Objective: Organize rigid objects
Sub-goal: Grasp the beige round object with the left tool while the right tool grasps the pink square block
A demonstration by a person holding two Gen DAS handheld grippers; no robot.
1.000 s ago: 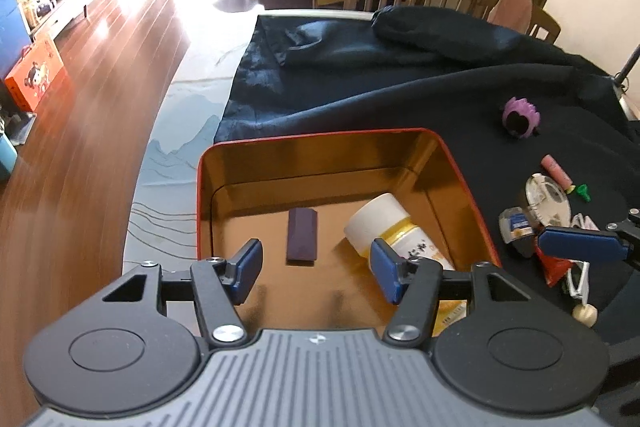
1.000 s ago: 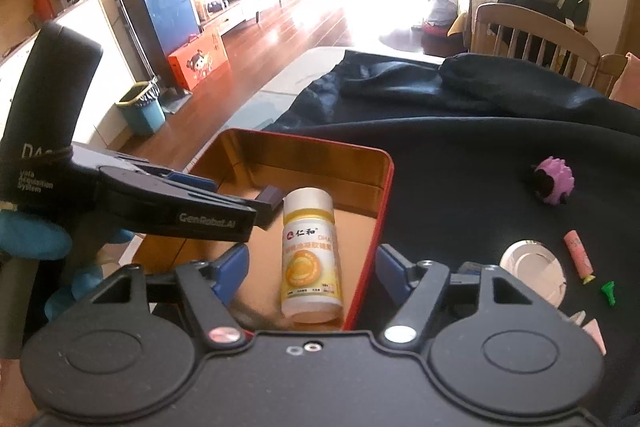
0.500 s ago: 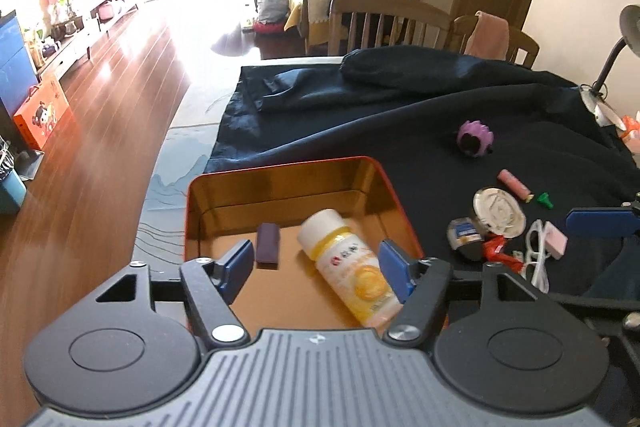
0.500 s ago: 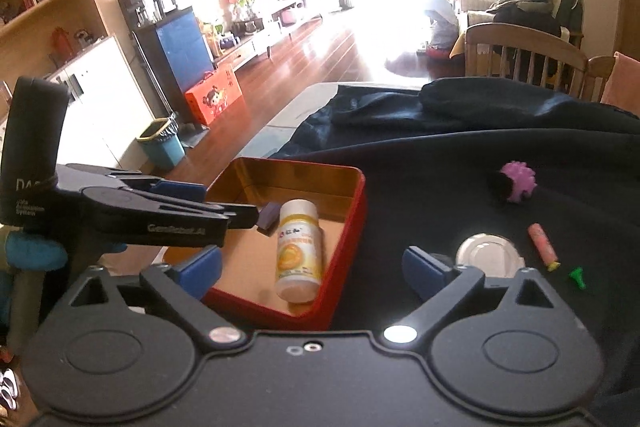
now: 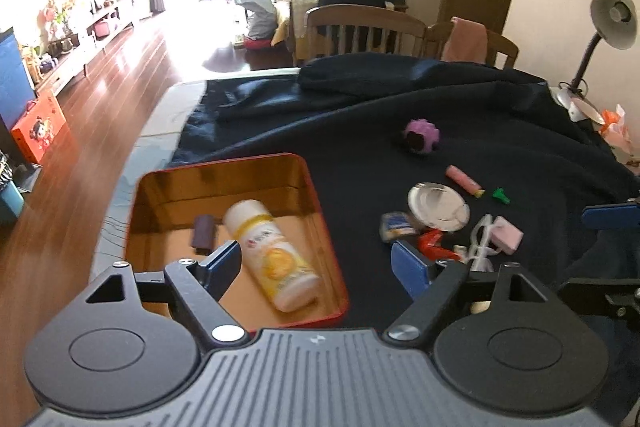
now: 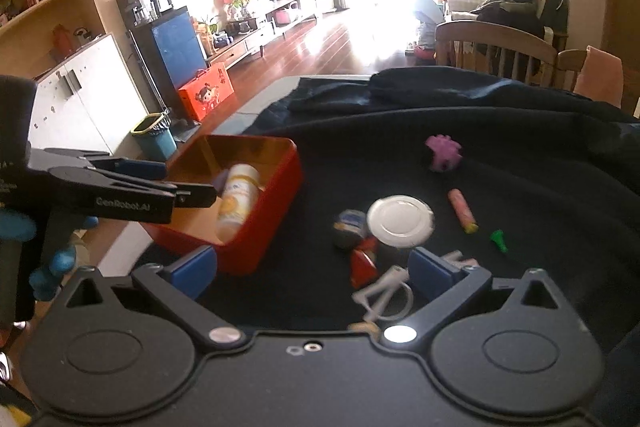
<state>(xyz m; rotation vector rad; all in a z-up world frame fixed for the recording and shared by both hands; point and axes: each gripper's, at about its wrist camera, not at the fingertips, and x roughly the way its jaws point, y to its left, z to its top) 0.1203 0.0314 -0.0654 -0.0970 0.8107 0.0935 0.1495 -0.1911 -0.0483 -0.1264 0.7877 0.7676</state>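
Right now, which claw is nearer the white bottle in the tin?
Left. The left claw hangs over the tin, above the white bottle. The right claw sits over the clutter beside the tin.

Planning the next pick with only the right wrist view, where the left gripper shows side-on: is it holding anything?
Observer: No. The left gripper is empty; its jaws have just been opening, and the bottle lies in the red tin.
Operator: Anything else in the tin?
Observer: A dark purple block lies flat beside the bottle's cap end.
Operator: Anything hidden near the white frame?
Observer: A pink box lies right beside it.
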